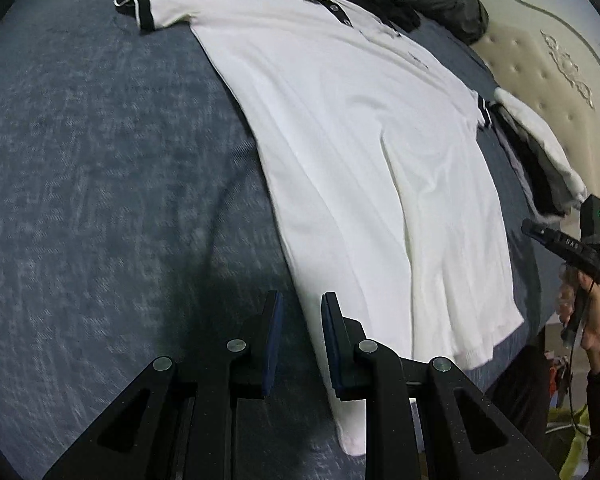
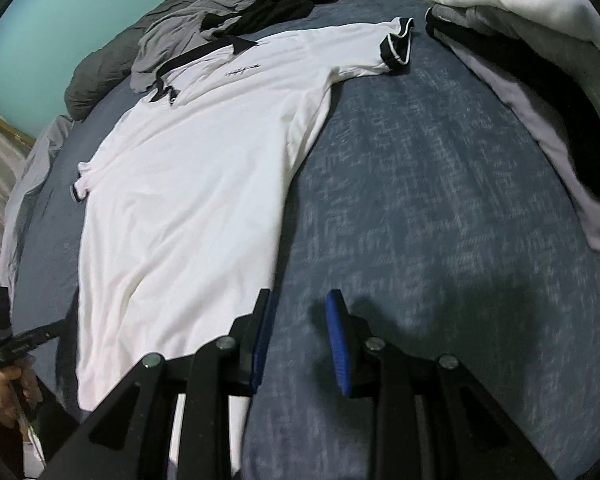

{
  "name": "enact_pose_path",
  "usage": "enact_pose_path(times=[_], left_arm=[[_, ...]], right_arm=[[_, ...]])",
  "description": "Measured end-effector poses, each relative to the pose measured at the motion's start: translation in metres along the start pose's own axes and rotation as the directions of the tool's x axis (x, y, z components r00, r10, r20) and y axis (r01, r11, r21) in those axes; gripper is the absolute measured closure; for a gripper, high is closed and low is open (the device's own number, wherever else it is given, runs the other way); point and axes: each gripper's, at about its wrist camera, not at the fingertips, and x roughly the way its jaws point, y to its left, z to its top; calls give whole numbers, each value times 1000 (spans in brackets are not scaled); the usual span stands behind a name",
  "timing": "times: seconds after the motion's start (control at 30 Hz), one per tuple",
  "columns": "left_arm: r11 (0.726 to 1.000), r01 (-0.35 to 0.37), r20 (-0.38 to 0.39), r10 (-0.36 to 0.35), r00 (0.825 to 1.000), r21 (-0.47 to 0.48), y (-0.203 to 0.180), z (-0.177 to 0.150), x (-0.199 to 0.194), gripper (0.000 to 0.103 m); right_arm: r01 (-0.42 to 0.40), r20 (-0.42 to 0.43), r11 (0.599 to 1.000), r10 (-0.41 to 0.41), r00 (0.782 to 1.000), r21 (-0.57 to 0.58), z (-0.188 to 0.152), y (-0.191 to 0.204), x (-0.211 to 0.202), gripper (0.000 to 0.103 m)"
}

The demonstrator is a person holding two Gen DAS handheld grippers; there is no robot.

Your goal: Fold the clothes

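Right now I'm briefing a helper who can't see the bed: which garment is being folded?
On the blue bedspread lies a white polo shirt, spread flat and face up. Unlike the grey and black clothes heaped beyond it, it has a black collar and black-banded sleeve cuffs.

The shirt (image 1: 364,152) lies flat on the bed (image 1: 100,160), collar away from the grippers. A folded stack (image 2: 532,64) sits right of it. Loose clothes (image 2: 204,24) lie behind the collar.
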Motion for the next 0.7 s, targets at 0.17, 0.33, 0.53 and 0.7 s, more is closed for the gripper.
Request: enact_pose_path(times=[0.17,0.33,0.53,0.7], left_arm=[[1000,26,-31,-26,999,-13,-6,-17,11,81],[999,44,-40,-44,998,-9,-11,-28,14,81],[998,58,-43,-57,997,8,-16,-37,16,83],[998,54,0,-54,999,38,-17,-39,-1,100]], right_arm=[[-28,-15,1000,28,1000,4,-15,7,-6,76],[-35,-26,999,35,999,2,-29,11,-10,75],[-46,-48,999,46,998,8,-41,11,-9,73],[-53,-66,999,53,996,5,-49,14,-7,73]])
